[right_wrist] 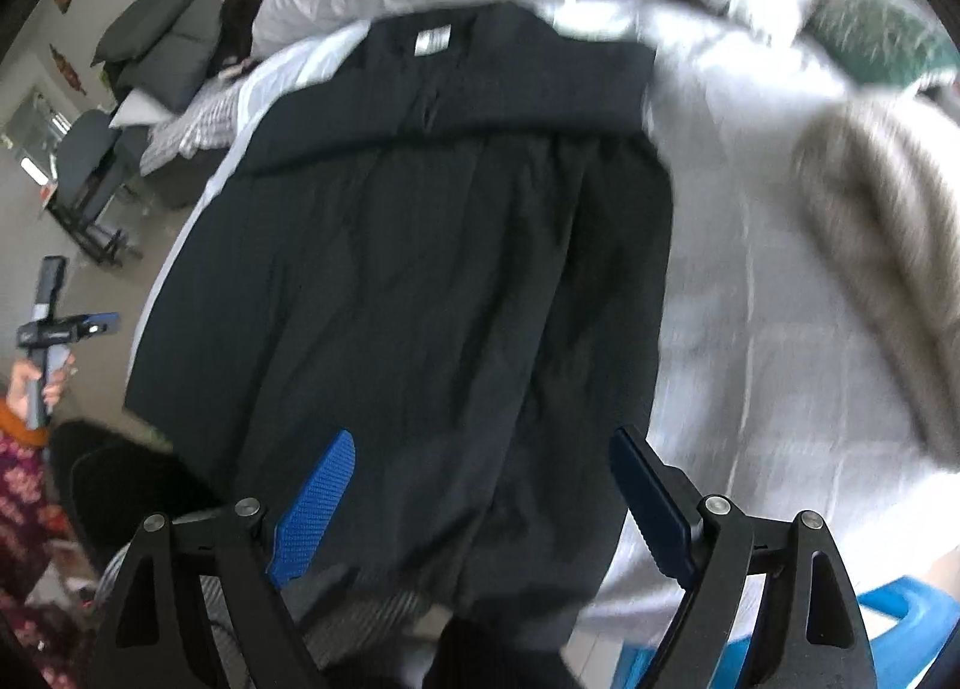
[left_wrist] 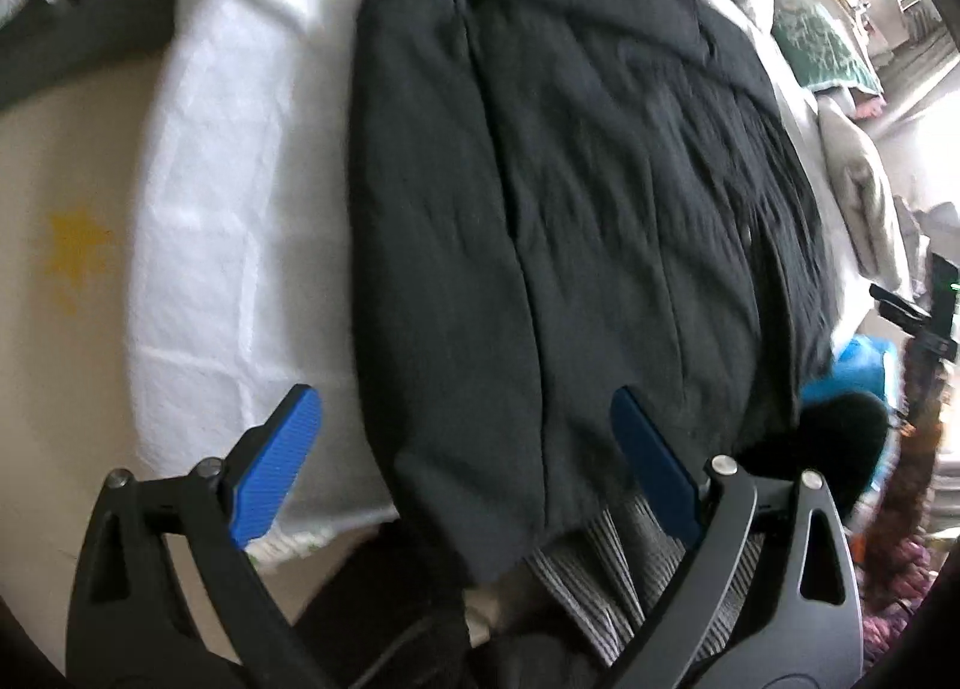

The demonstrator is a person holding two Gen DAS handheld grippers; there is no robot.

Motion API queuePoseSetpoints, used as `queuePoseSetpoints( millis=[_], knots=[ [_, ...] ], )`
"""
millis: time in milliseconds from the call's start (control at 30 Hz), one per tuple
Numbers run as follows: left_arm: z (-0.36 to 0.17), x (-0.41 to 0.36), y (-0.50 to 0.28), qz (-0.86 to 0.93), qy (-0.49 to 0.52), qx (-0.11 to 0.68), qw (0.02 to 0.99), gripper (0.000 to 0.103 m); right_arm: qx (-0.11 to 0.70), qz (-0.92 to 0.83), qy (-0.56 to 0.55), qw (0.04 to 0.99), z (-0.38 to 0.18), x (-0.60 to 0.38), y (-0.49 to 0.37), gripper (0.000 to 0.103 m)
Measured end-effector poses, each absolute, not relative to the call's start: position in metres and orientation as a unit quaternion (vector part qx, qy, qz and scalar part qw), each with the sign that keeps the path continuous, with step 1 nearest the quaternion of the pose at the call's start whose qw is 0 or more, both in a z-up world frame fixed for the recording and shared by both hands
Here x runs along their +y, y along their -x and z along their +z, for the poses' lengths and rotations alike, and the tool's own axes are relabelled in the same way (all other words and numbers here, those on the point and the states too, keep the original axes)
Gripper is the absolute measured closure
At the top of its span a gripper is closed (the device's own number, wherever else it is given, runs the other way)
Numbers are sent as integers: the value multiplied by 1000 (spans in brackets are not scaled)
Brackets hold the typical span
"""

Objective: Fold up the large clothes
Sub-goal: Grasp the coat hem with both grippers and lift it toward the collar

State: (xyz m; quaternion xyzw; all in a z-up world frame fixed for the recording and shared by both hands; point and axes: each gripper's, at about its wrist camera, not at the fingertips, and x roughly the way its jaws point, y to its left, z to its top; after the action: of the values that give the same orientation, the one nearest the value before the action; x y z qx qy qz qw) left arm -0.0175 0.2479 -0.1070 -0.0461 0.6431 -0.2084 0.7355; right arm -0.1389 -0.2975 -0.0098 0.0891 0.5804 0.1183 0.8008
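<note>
The large black garment (left_wrist: 570, 221) lay spread flat along the white-sheeted bed (left_wrist: 228, 197), and looked soft, thick and rather heavy, likely to sag and slide unless pinched at a hem corner or outer edge near its lower end. The left hand-held gripper (left_wrist: 465, 437) hovered spread wide above that hem, holding nothing. The right hand-held gripper (right_wrist: 480, 479) was likewise spread, empty, over the garment's lower part.
</note>
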Motion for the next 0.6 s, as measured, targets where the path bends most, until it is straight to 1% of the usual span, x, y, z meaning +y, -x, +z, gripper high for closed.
queuePoseSetpoints(
  millis=[100,167,300,400,467,567,600],
  knots=[
    [-131,248,16,-223,69,680,695,6,617,127,-119,767,-33,-309,143,14],
    [-143,248,14,-244,102,695,669,9,641,120,-138,746,-51,-318,144,14],
    [-153,246,15,-263,119,698,656,10,664,117,-174,718,-78,-332,142,14],
    [-159,242,20,-273,113,699,652,10,681,114,-191,698,-100,-335,141,14],
    [-162,242,22,-277,107,700,650,10,700,113,-222,670,-112,-339,140,22],
    [-165,240,27,-287,110,703,641,10,707,113,-242,655,-119,-342,137,25],
    [-166,242,26,-290,111,704,639,13,711,114,-239,652,-121,-341,137,28]
  ],
)
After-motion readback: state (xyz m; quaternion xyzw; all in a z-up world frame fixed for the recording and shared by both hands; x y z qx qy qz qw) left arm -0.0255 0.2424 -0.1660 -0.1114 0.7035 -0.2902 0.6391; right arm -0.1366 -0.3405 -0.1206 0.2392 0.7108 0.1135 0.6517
